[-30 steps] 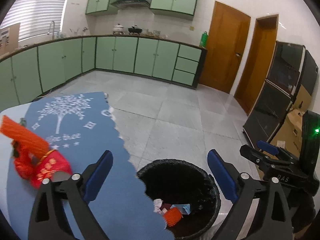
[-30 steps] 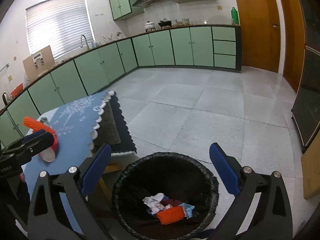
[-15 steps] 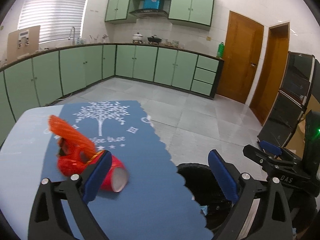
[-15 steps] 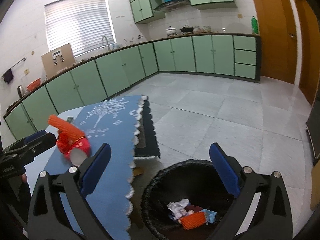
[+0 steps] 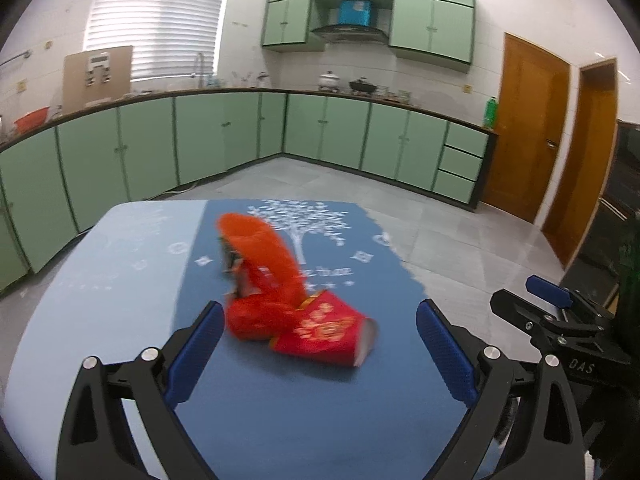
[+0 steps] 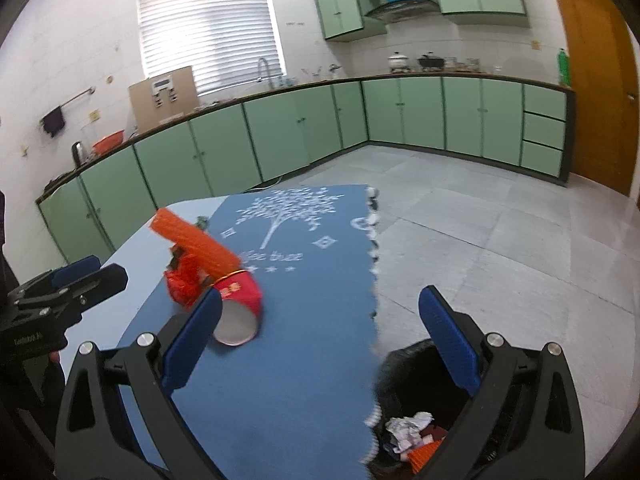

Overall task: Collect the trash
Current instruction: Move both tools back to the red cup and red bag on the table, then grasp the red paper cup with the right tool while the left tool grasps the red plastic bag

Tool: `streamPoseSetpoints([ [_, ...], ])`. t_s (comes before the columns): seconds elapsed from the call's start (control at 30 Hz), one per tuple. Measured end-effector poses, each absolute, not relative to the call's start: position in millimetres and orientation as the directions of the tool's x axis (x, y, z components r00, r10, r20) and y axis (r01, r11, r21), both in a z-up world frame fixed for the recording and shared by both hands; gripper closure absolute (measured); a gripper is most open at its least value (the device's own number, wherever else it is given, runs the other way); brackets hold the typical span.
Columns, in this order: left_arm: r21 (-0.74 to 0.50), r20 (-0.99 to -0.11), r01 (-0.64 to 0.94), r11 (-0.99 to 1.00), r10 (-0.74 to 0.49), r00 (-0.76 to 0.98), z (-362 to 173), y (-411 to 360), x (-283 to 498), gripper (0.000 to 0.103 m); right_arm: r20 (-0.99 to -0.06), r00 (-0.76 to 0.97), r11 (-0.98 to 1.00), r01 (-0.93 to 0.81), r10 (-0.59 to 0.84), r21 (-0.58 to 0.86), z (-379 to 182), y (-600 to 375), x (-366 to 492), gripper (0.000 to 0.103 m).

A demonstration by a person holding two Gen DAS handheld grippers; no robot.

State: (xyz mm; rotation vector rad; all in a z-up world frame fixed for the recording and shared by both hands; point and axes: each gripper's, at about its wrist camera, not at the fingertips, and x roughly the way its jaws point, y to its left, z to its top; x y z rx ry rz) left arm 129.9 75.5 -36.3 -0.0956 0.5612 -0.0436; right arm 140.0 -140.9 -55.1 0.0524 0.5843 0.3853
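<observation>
The left gripper [image 5: 318, 354] and right gripper [image 6: 320, 326] are held with jaws wide and empty above the blue mat [image 5: 304, 408], on which a toppled red cup [image 5: 324, 334] lies beside orange netting [image 5: 260, 248]

I see a red paper cup [image 5: 326, 334] with gold print lying on its side on the counter between my left tool's [image 5: 318, 354] spread fingers, mouth toward the right one. An orange mesh sleeve [image 5: 264, 252] leans over crumpled red wrapping [image 5: 252, 320] just behind.
</observation>
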Motion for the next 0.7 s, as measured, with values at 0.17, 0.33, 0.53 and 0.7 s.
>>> streamPoseSetpoints([
  [0.17, -0.094, -0.536, -0.057, 0.994, -0.003, 0.844, -43, 106, 129, 0.008, -0.544, 0.744, 0.917, -0.369, 0.388, 0.150, -65, -112, 151, 0.007],
  [0.33, -0.086, -0.549, -0.136, 0.987, 0.067, 0.833, -55, 138, 130, 0.008, -0.567, 0.727, 0.914, -0.383, 0.388, 0.134, -76, -89, 158, 0.007],
  [0.53, -0.071, -0.568, -0.198, 0.978, 0.124, 0.814, -68, 164, 129, 0.008, -0.604, 0.691, 0.903, -0.412, 0.398, 0.124, -90, -60, 162, 0.007],
  [0.7, -0.061, -0.580, -0.210, 0.976, 0.136, 0.803, -77, 175, 127, 0.008, -0.631, 0.664, 0.895, -0.432, 0.401, 0.114, -101, -41, 168, 0.007],
])
